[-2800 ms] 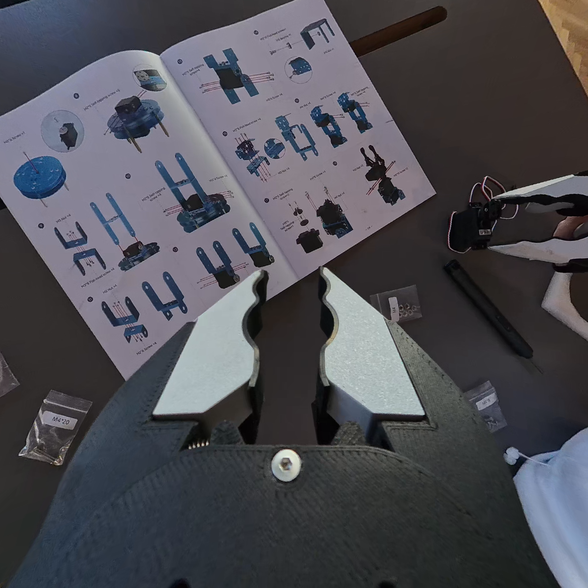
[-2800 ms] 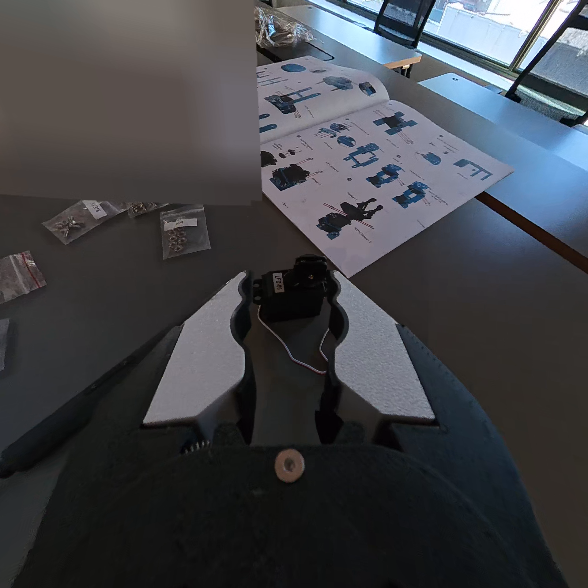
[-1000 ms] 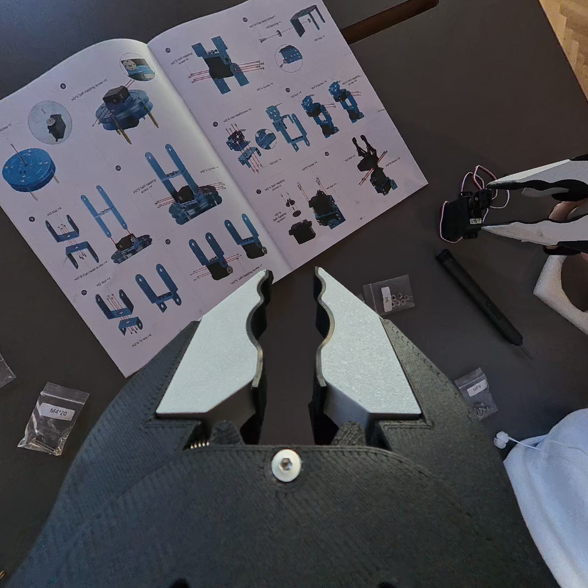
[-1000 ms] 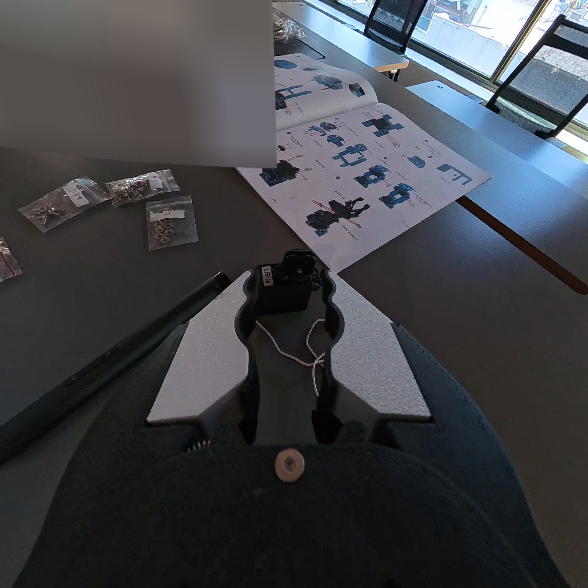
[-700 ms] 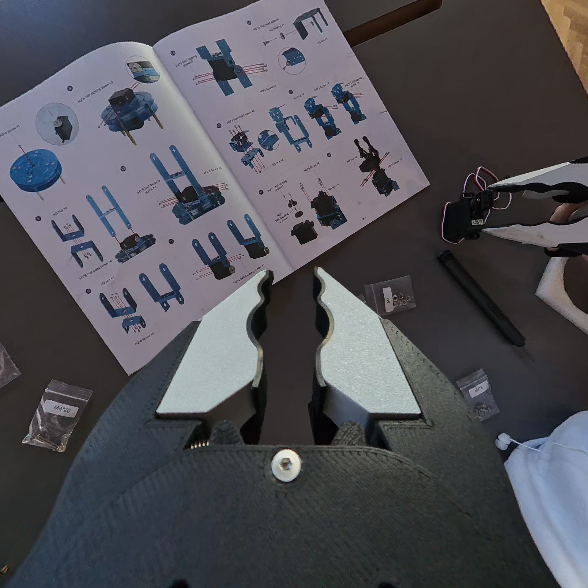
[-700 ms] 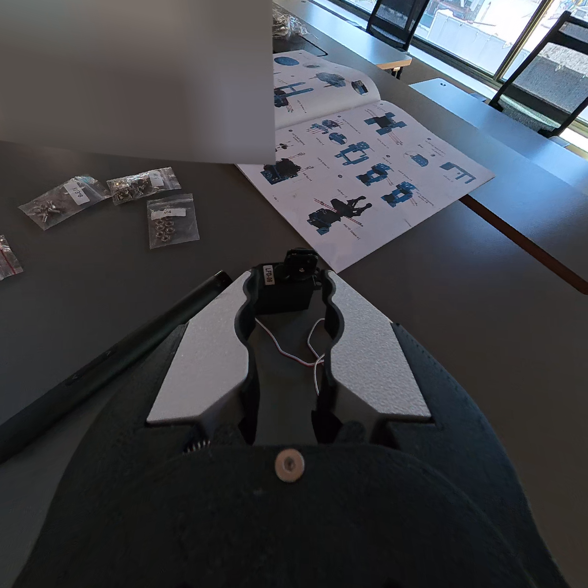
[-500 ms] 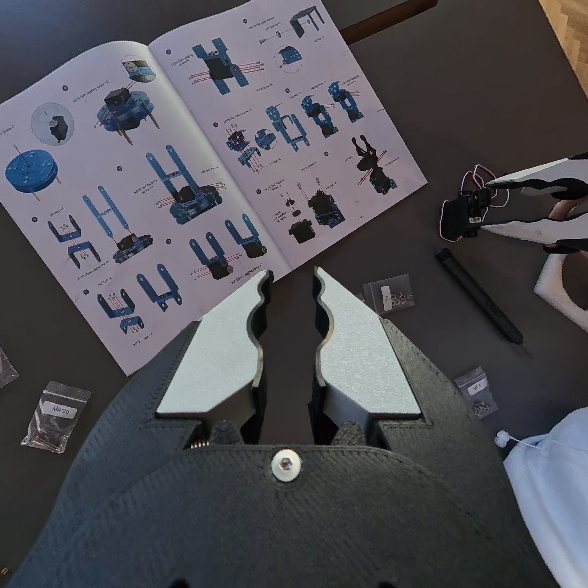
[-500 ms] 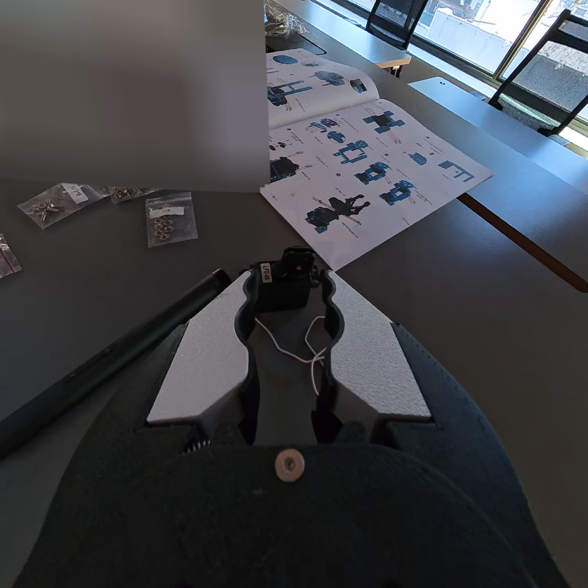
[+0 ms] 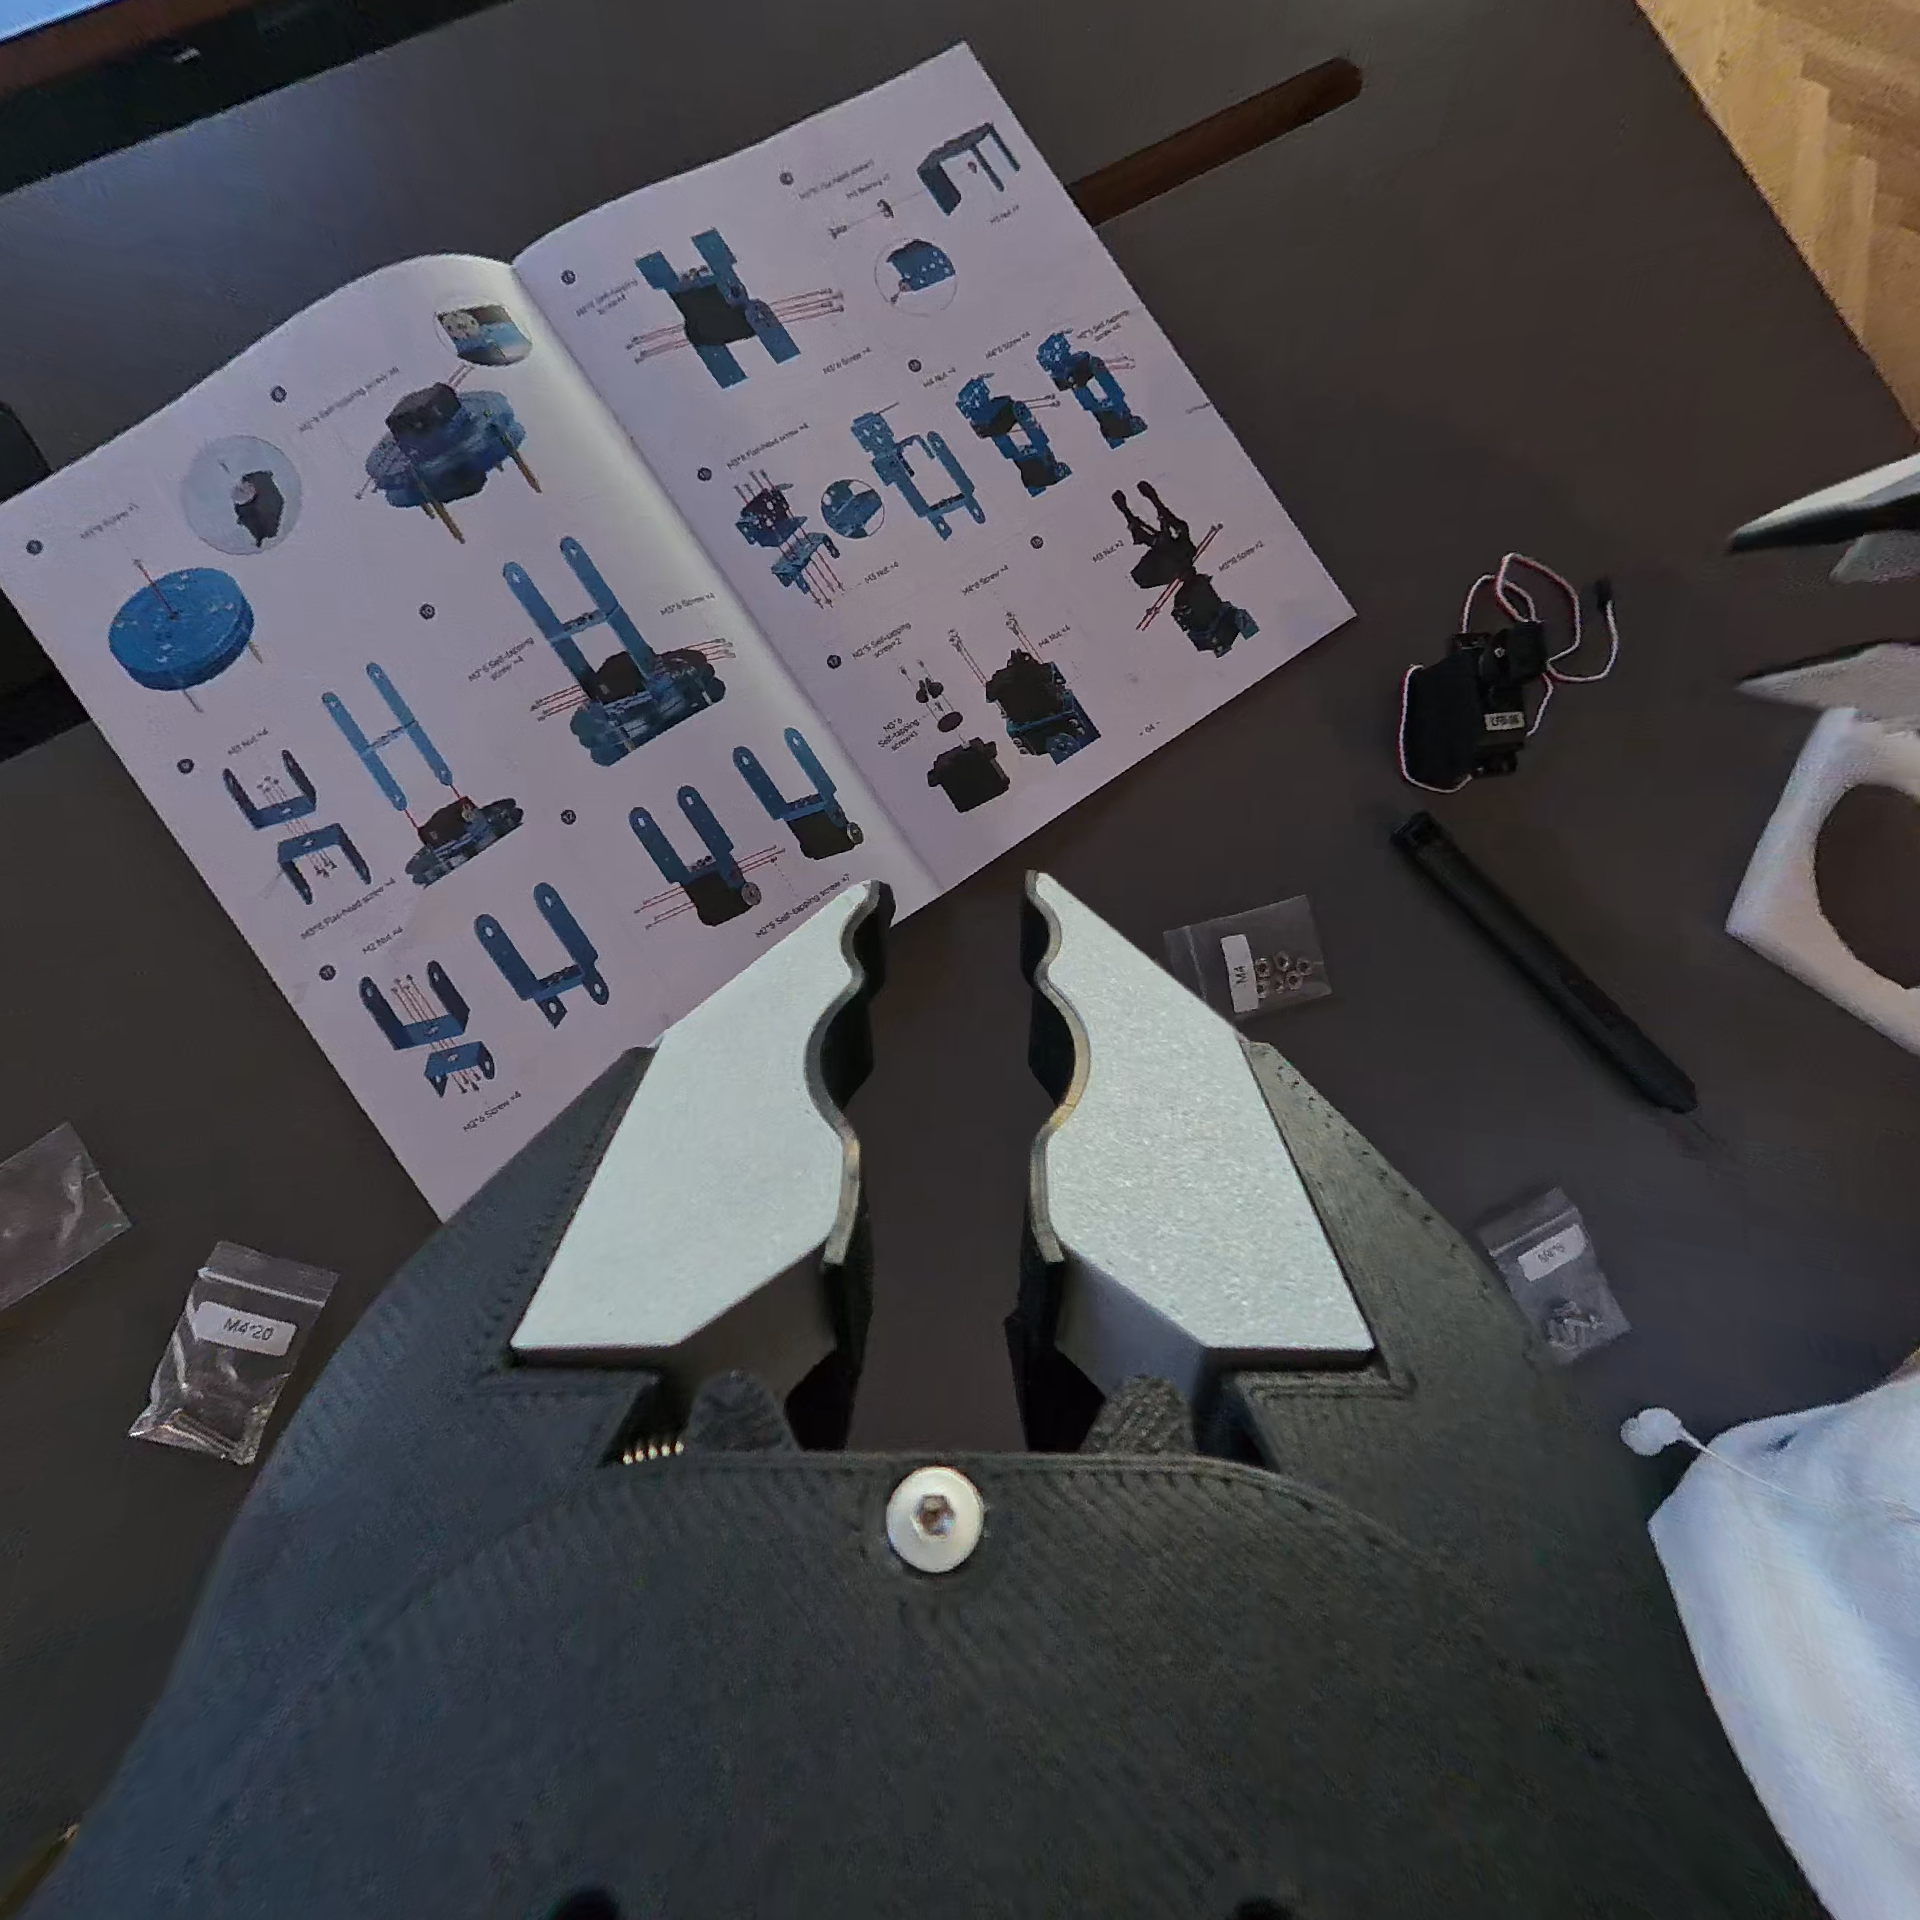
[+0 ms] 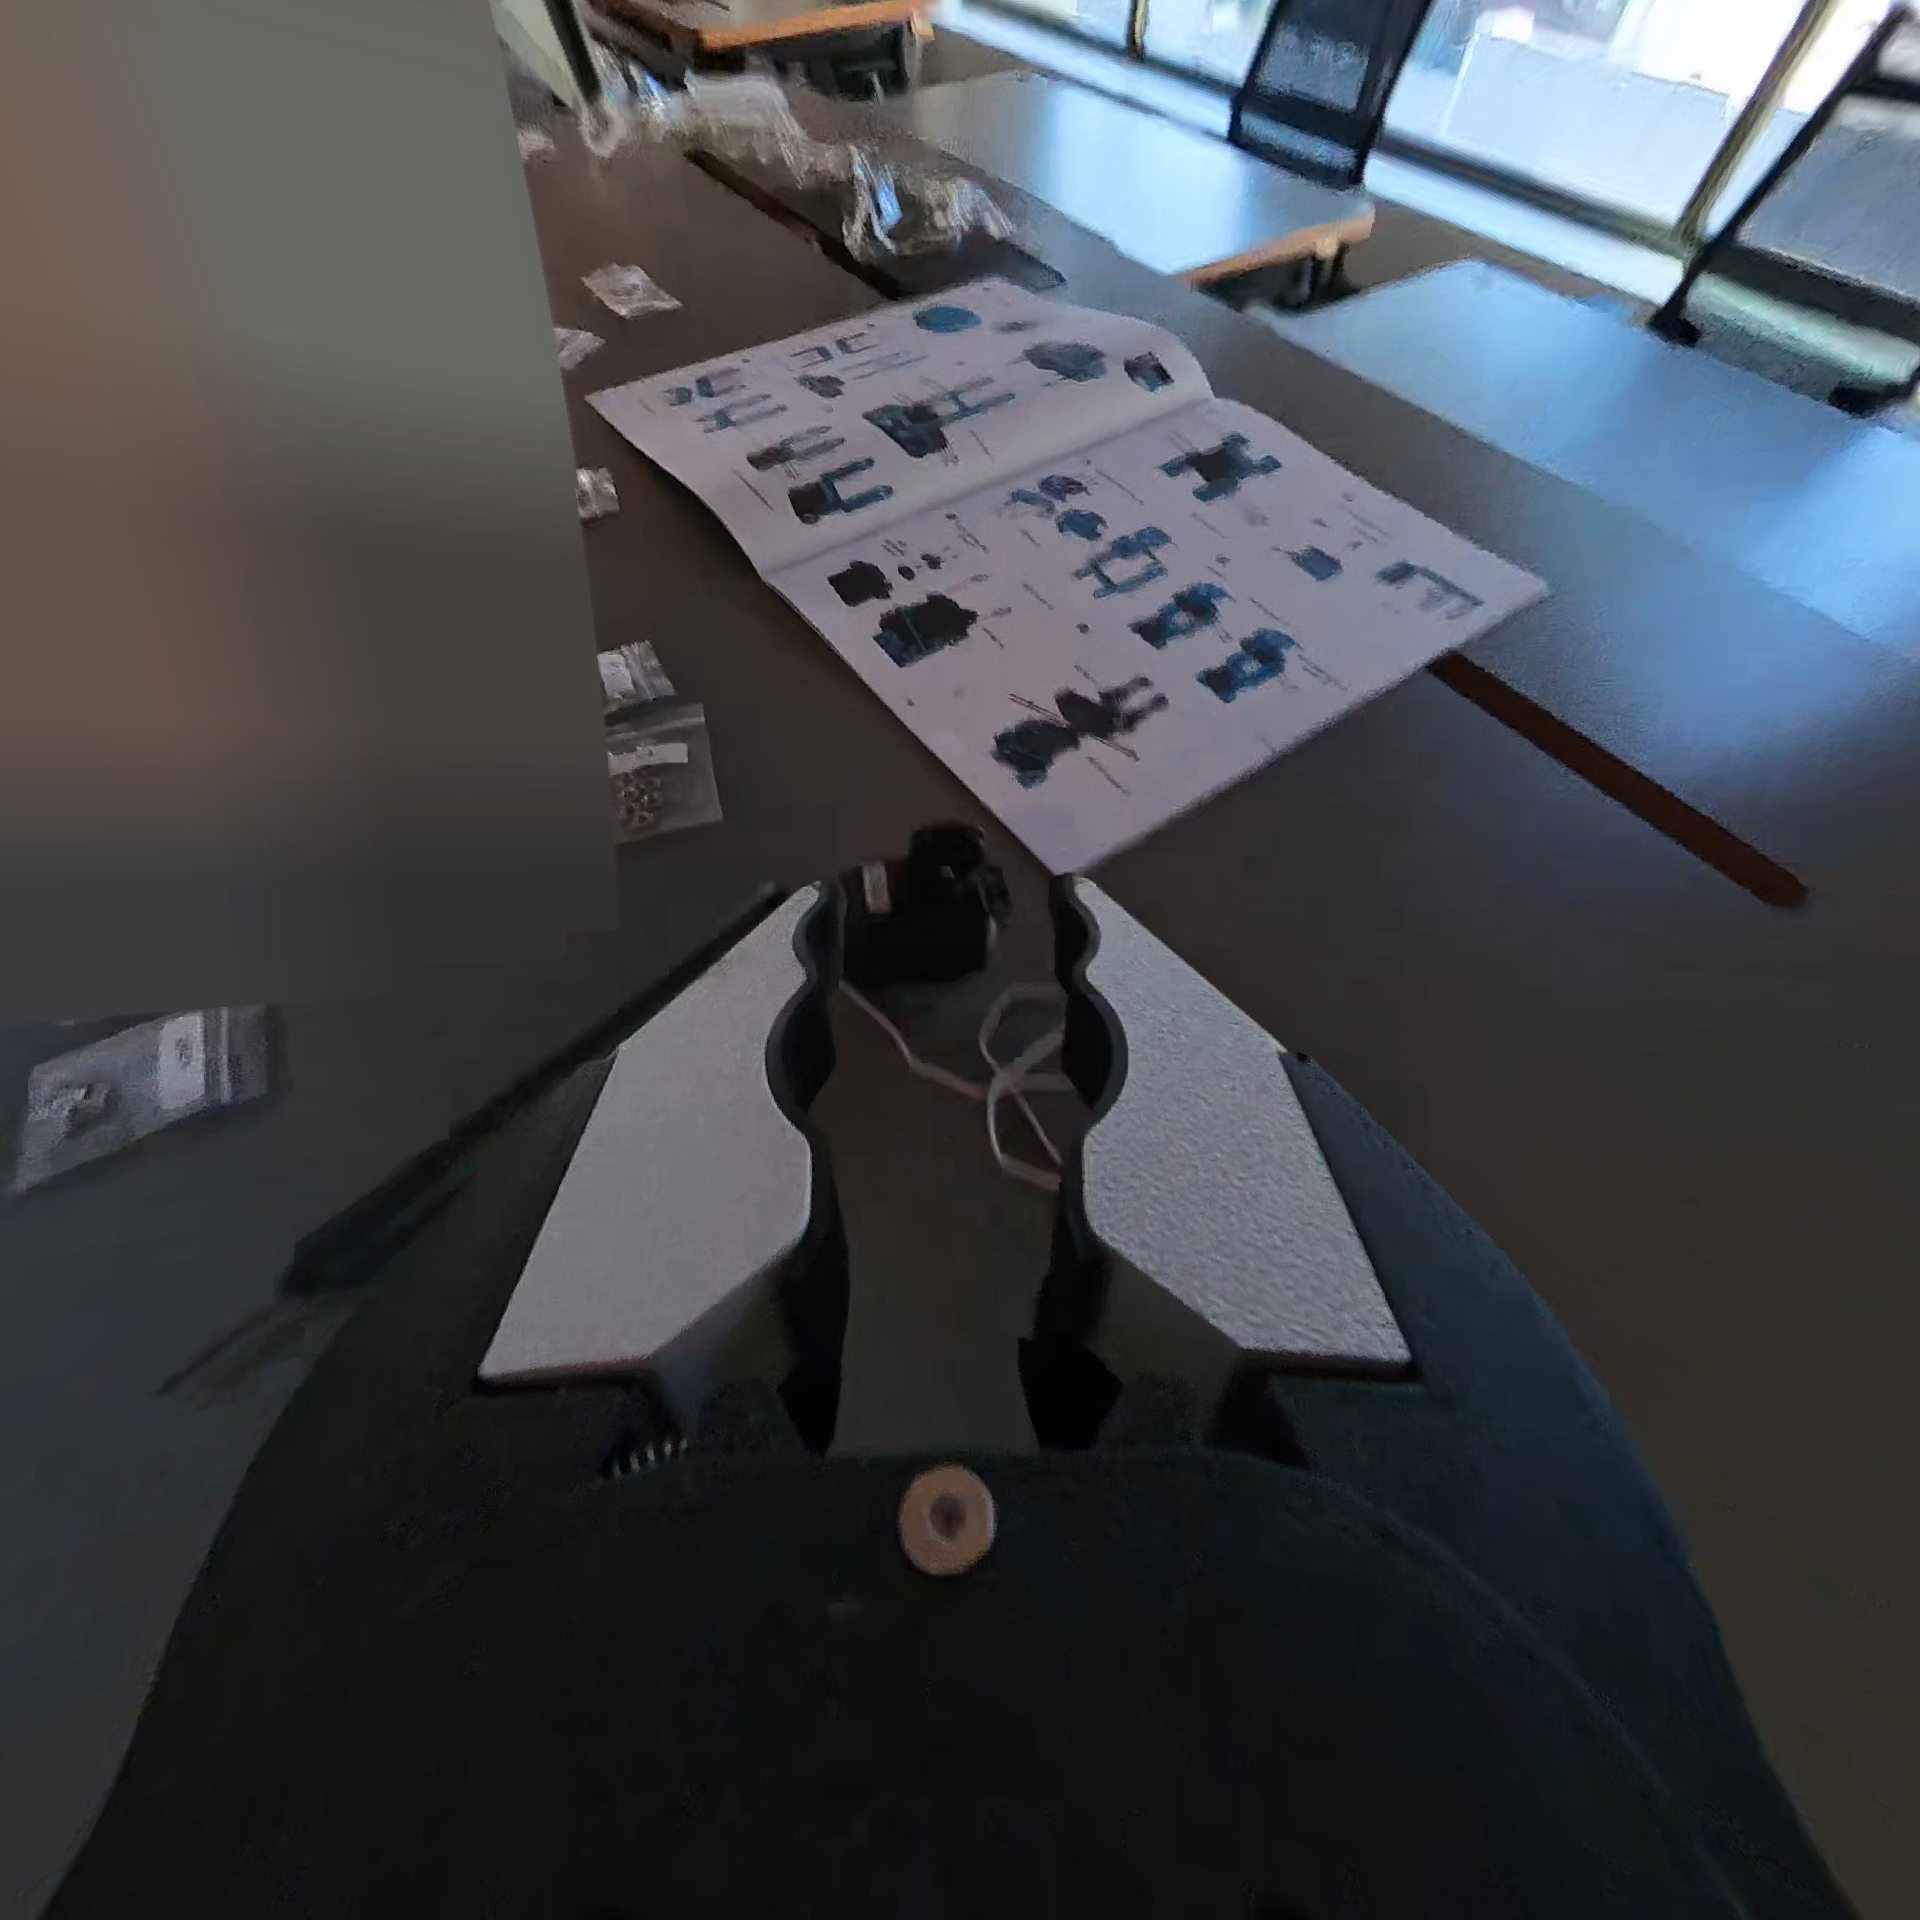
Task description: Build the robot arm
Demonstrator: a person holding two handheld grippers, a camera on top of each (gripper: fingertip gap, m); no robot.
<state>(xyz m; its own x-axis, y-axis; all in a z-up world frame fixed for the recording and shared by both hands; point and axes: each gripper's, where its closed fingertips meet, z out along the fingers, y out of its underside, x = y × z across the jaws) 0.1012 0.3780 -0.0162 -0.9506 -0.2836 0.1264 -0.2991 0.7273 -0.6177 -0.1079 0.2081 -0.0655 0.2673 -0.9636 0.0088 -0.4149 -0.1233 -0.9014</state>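
Note:
A small black servo (image 9: 1470,717) with a red and white wire lies on the dark table, right of an open instruction booklet (image 9: 665,582). My right gripper (image 10: 940,904) is open and empty. The servo (image 10: 925,914) sits just beyond its fingertips, and the wire (image 10: 1008,1081) trails between the fingers. In the left wrist view the right gripper (image 9: 1829,613) is at the right edge, apart from the servo. My left gripper (image 9: 956,904) is open and empty above the table, at the booklet's near edge.
A black screwdriver (image 9: 1538,966) lies below the servo. Small bags of hardware lie around: one (image 9: 1252,961) by the left fingertips, one (image 9: 1553,1273) lower right, one (image 9: 234,1351) at left. A white foam piece (image 9: 1829,883) and a white cloth bag (image 9: 1818,1610) are at right.
My right gripper has opened, let go of the servo and drawn back from it. The servo now lies on the table. My left gripper has barely moved.

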